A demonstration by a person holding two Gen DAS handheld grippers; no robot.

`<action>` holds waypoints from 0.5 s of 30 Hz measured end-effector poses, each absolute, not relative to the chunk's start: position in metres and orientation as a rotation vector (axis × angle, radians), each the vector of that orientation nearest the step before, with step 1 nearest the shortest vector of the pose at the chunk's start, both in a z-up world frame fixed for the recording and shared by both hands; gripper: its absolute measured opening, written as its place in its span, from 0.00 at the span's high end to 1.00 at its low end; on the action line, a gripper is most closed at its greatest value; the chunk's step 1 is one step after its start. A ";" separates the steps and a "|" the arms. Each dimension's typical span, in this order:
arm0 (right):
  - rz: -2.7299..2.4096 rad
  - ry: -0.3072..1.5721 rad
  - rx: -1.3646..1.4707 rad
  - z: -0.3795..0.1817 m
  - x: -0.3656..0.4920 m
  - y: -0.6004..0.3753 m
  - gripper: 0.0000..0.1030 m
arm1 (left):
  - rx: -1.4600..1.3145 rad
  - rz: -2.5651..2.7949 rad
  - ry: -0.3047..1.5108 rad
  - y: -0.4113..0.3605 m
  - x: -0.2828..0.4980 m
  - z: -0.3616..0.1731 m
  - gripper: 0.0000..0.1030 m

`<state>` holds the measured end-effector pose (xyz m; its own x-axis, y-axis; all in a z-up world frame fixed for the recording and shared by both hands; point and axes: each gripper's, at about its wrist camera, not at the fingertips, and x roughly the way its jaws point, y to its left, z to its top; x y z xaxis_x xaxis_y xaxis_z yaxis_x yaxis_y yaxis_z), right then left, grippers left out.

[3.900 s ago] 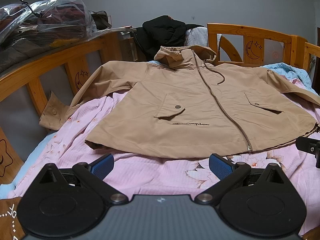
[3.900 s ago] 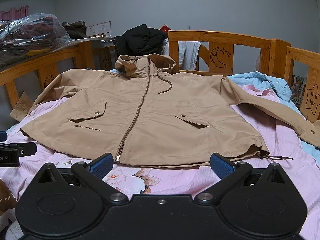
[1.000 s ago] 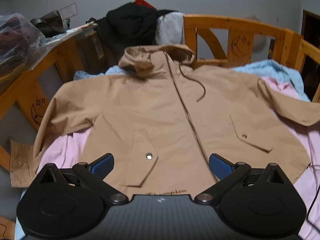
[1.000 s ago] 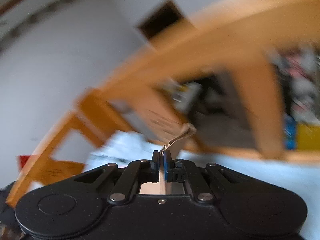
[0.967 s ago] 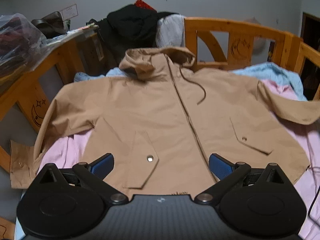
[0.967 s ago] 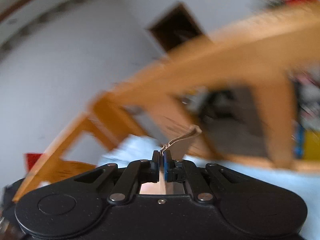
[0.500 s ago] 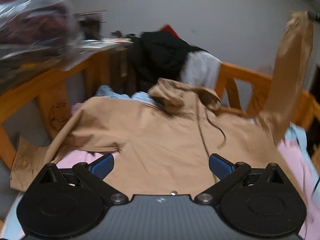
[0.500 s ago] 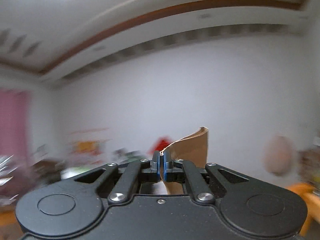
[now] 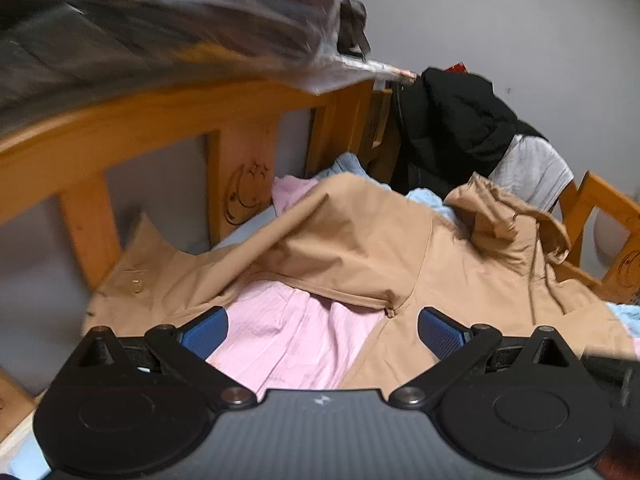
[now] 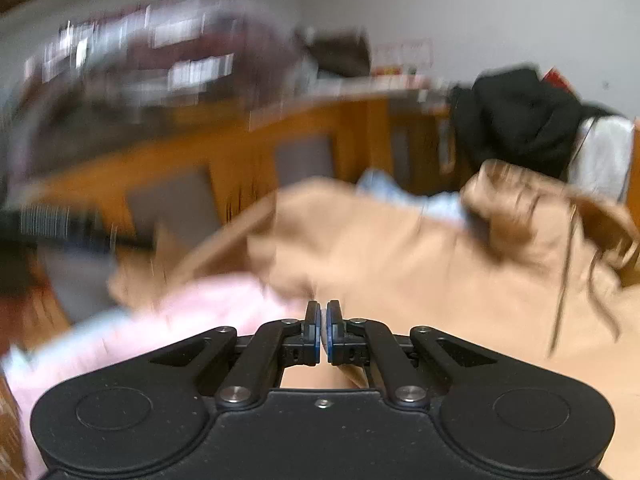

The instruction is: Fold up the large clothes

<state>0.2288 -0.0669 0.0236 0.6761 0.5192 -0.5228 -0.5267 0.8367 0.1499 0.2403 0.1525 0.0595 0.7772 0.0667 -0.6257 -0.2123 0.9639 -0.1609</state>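
A tan hooded jacket [image 9: 448, 256] lies front-up on the pink sheet [image 9: 288, 332]. Its left sleeve [image 9: 168, 276] runs out to the bed rail, cuff at the far left. My left gripper [image 9: 320, 326] is open and empty, low over the sheet just below the sleeve and armpit. In the blurred right wrist view the jacket [image 10: 420, 264] fills the middle. My right gripper [image 10: 323, 322] is shut with its pads together over the jacket; tan cloth shows beneath the fingers, and I cannot tell whether the sleeve is still pinched.
A wooden bed rail [image 9: 152, 120] runs along the left, with bagged clothes [image 9: 160, 20] on top. A black garment [image 9: 452, 128] and a grey one [image 9: 532, 172] hang over the headboard. Blue bedding [image 9: 348, 162] shows behind the jacket.
My left gripper swung left toward the left sleeve and rail. My right gripper came down from high in the air, where it held the right sleeve, to low over the jacket.
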 end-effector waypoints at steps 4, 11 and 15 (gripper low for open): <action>0.660 0.684 0.017 0.007 0.219 -0.096 0.66 | -0.234 0.096 0.672 0.128 0.268 0.031 0.00; 0.248 0.686 0.006 0.034 0.248 -0.237 0.35 | -0.143 -0.049 0.730 0.054 0.299 -0.021 0.00; -0.073 0.707 0.057 0.015 0.300 -0.325 0.34 | 0.034 -0.016 0.778 0.014 0.304 -0.047 0.00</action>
<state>0.3002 -0.3247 0.0149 0.7576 -0.0481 -0.6509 0.0867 0.9959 0.0274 0.3040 0.0145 -0.0469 0.7120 -0.0016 -0.7022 0.0268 0.9993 0.0249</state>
